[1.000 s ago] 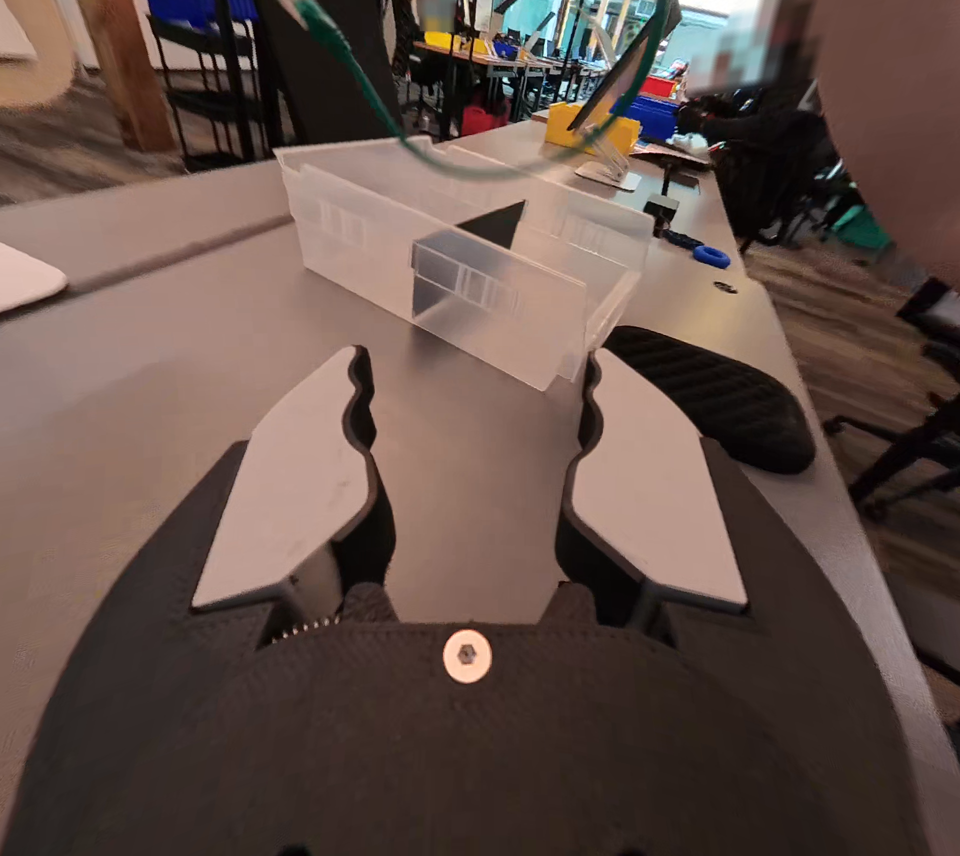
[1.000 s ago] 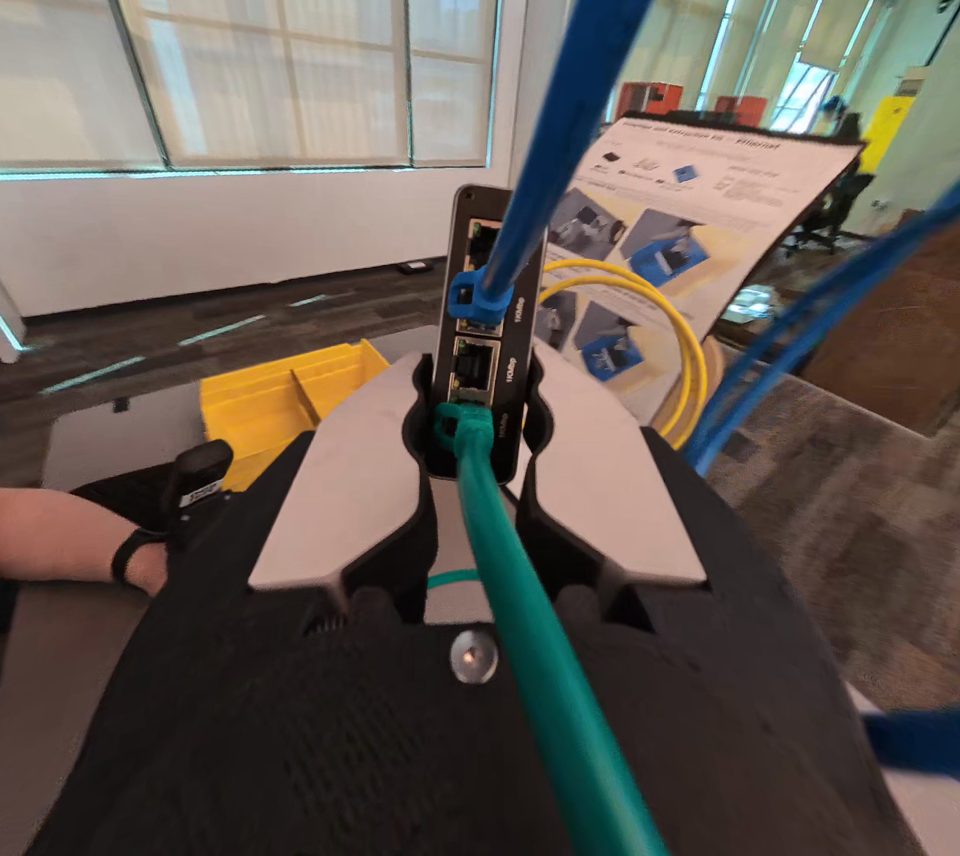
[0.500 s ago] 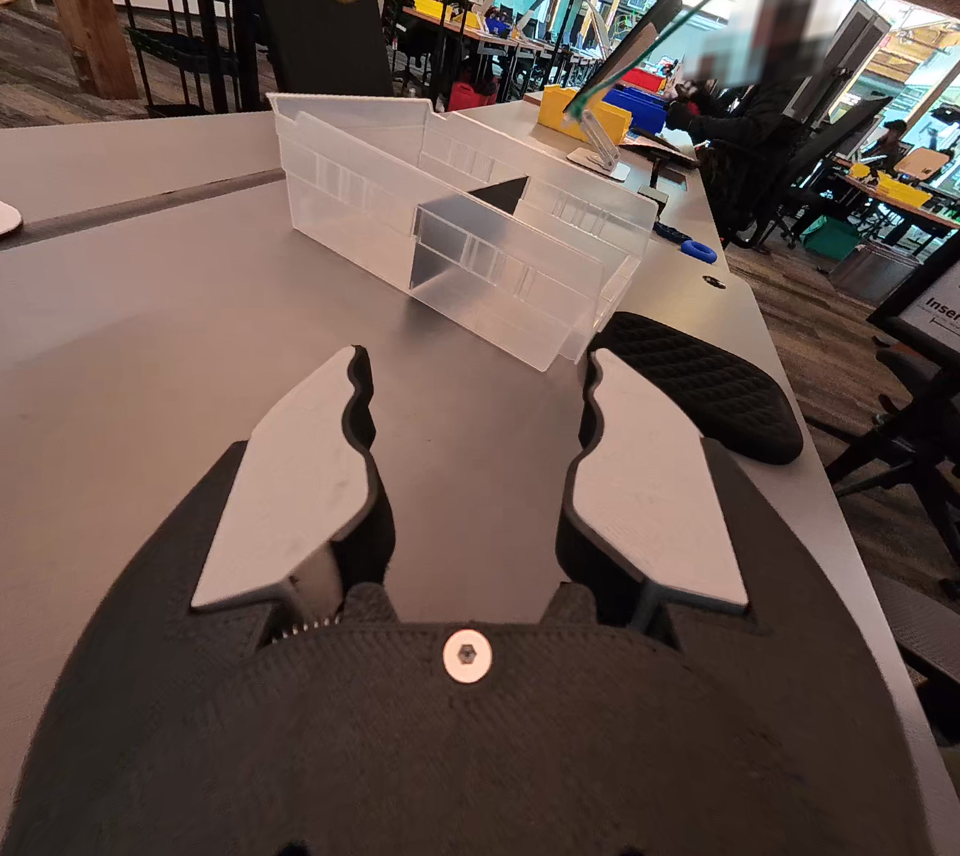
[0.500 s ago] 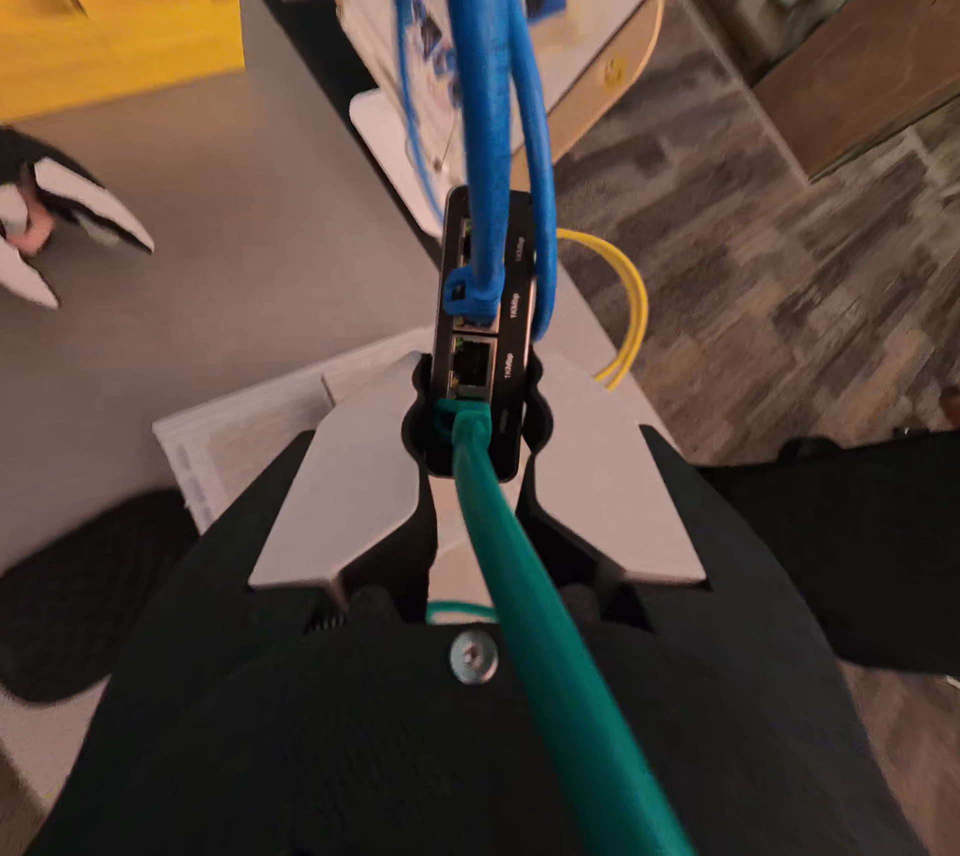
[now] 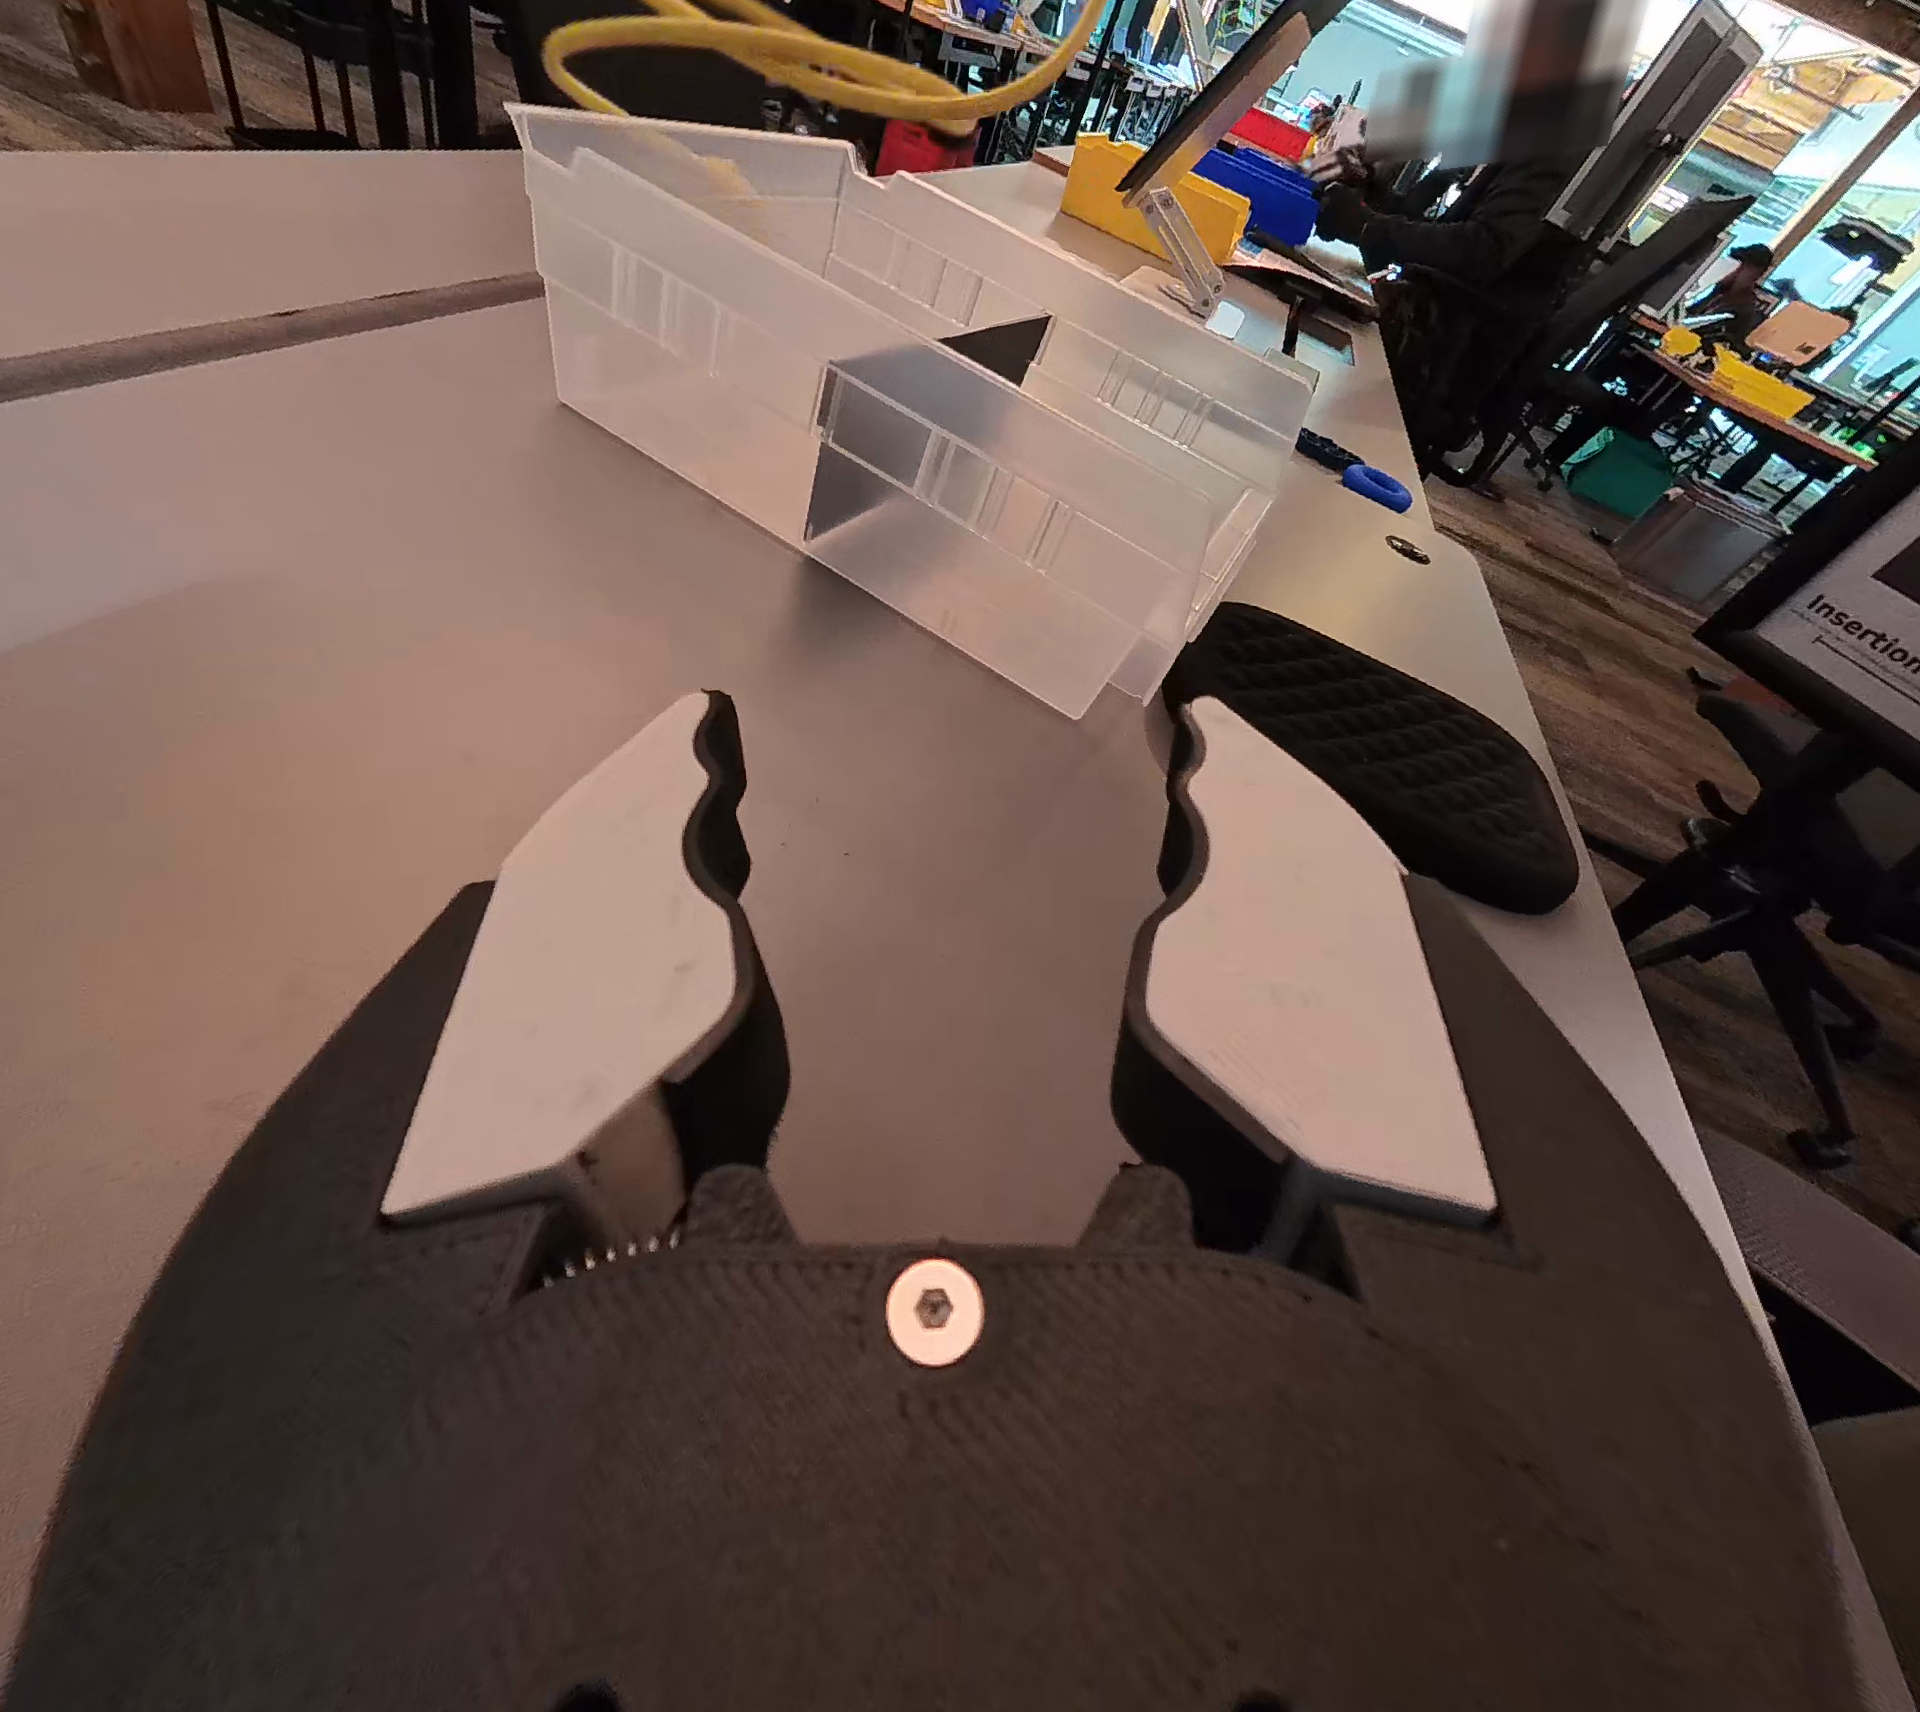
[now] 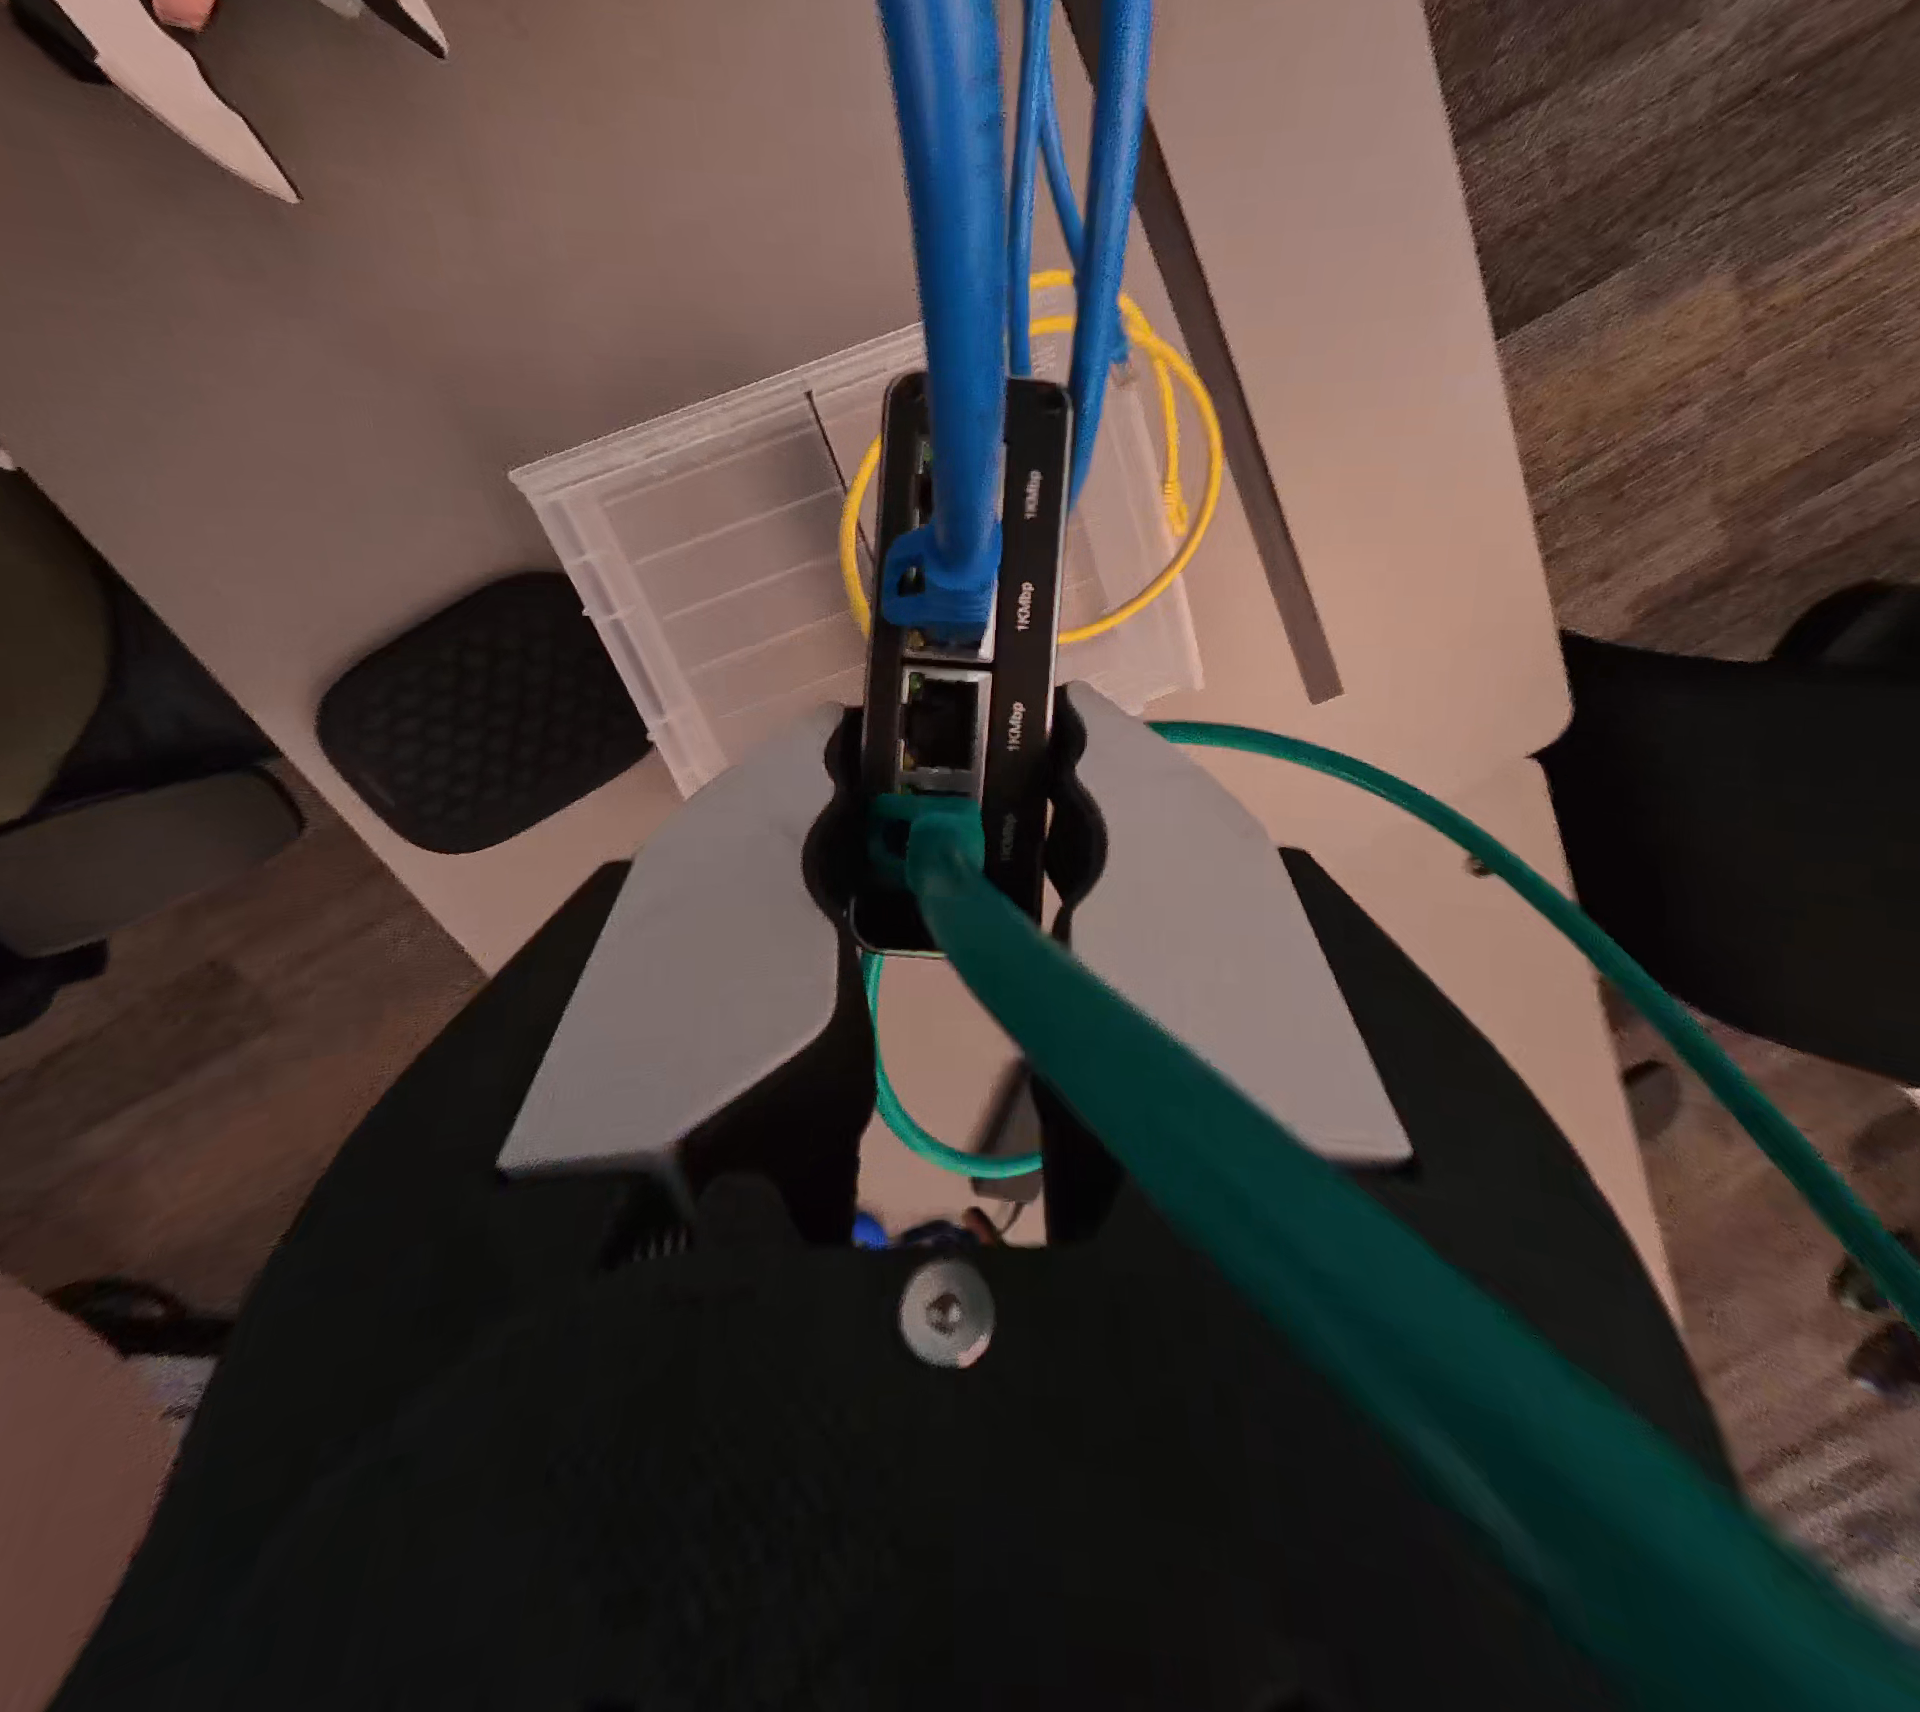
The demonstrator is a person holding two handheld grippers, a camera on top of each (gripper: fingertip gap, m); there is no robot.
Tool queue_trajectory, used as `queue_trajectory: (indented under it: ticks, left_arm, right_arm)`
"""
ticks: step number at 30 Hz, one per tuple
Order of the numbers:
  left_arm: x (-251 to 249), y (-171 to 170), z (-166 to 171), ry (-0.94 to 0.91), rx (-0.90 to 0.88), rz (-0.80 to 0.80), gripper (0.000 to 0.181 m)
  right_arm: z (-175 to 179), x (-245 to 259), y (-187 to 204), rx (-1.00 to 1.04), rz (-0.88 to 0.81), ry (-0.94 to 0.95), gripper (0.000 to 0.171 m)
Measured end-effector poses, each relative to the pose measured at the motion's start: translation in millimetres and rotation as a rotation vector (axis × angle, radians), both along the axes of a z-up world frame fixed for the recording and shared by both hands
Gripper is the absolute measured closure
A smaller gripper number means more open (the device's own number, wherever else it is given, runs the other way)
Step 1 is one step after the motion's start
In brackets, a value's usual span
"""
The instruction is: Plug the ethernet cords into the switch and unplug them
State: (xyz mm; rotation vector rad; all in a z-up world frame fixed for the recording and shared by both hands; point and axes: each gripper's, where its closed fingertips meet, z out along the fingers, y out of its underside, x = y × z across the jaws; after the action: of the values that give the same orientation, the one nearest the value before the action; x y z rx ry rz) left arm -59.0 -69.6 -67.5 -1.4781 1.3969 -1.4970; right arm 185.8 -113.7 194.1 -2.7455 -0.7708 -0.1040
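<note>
Done: thick blue cord [image 6: 940, 228] and green cord [image 6: 1143, 1018] sit in slim black switch [image 6: 1029, 519].
Left: middle port [image 6: 940, 722] empty; thin yellow cord [image 6: 1195, 457], frame centre, probably unplugged.
Right gripper [image 6: 951, 815]: clamps switch.
Left gripper [image 5: 951, 815]: wide apart, empty.

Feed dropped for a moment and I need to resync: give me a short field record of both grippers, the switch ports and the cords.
right gripper: shut on the black switch, held above the table
blue cord: plugged into an upper port
middle port: empty
green cord: plugged into the lowest port, between the fingers
yellow cord: loose coil in the clear bin, not plugged in
left gripper: open, empty, over the table facing the clear bin
</note>
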Motion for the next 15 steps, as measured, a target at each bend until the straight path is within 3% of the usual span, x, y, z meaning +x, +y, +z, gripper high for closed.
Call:
queue_trajectory:
  ticks: [9,15]
  left_arm:
    - [0,2,-3,0.012,-0.027,-0.003,0.103]
    - [0,-1,-3,0.012,-0.022,-0.009,0.103]
  right_arm:
    - [72,-15,-4,0.052,-0.029,-0.114,0.137]
    - [72,-21,-20,-0.03,-0.076,-0.097,0.137]
